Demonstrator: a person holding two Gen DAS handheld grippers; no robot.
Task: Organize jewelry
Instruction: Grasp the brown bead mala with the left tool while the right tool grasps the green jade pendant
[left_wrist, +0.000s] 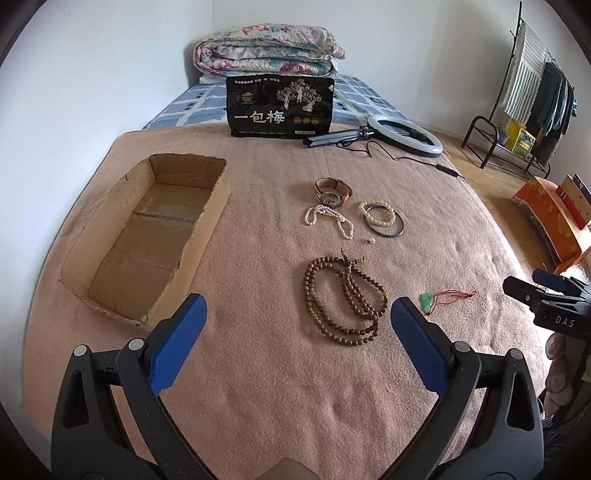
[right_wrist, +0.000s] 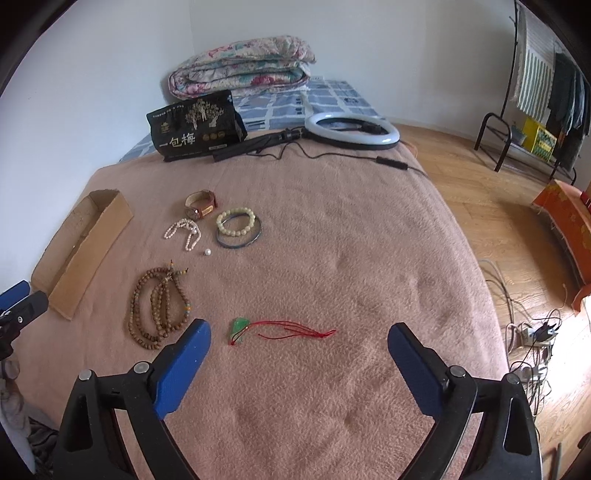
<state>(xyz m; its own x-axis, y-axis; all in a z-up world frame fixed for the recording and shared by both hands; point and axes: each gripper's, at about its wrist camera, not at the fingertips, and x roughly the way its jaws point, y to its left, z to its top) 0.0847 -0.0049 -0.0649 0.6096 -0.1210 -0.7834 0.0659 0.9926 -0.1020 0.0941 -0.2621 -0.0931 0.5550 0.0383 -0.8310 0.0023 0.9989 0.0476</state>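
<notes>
Jewelry lies on a pink blanket: a brown wooden bead necklace (left_wrist: 345, 301) (right_wrist: 159, 304), a green pendant on a red cord (left_wrist: 427, 300) (right_wrist: 240, 326), a white pearl strand (left_wrist: 328, 218) (right_wrist: 184, 232), a watch (left_wrist: 332, 192) (right_wrist: 201, 205), a pale bead bracelet over a dark bangle (left_wrist: 380, 218) (right_wrist: 238, 225), and a loose pearl (right_wrist: 207, 252). An empty cardboard box (left_wrist: 147, 236) (right_wrist: 81, 251) sits at the left. My left gripper (left_wrist: 299, 314) is open and empty, just short of the wooden beads. My right gripper (right_wrist: 299, 341) is open and empty, near the pendant.
A black snack bag (left_wrist: 280, 107) (right_wrist: 195, 127) and a ring light with cable (left_wrist: 404, 134) (right_wrist: 352, 131) lie at the blanket's far side. A folded quilt (left_wrist: 266, 50) lies behind. The bed's edge drops to wooden floor (right_wrist: 498, 229) on the right, with a clothes rack (right_wrist: 535, 92).
</notes>
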